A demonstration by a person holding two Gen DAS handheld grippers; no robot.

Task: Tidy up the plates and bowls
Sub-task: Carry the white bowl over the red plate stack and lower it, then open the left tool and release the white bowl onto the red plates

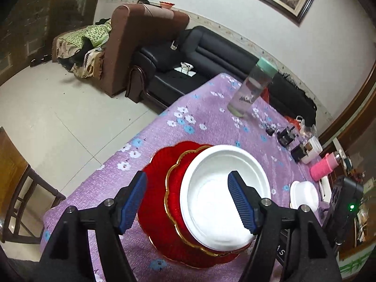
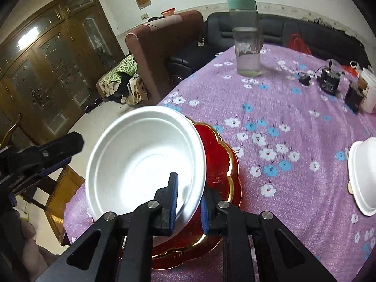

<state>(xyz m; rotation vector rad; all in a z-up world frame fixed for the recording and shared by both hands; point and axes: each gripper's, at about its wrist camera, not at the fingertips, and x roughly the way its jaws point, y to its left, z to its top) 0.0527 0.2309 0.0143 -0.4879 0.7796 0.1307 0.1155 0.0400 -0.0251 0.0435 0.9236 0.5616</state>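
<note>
A white bowl (image 2: 143,157) is tilted over a stack of red plates: a gold-rimmed red plate (image 2: 218,155) on a larger red plate (image 1: 159,164). My right gripper (image 2: 189,202) is shut on the white bowl's near rim, one finger inside and one outside. In the left wrist view the white bowl (image 1: 218,192) sits over the gold-rimmed plate (image 1: 174,188). My left gripper (image 1: 186,197) is open and empty, held above the stack with its fingers either side. A second small white bowl (image 2: 363,176) lies on the purple floral tablecloth (image 2: 293,108) to the right.
A clear bottle with a green cap (image 2: 246,37) stands at the far side of the table. Small black devices (image 2: 329,80), a white cup (image 2: 369,89) and a pink cup (image 1: 322,166) sit along the right. A wooden chair (image 1: 16,183) stands at the table's left edge.
</note>
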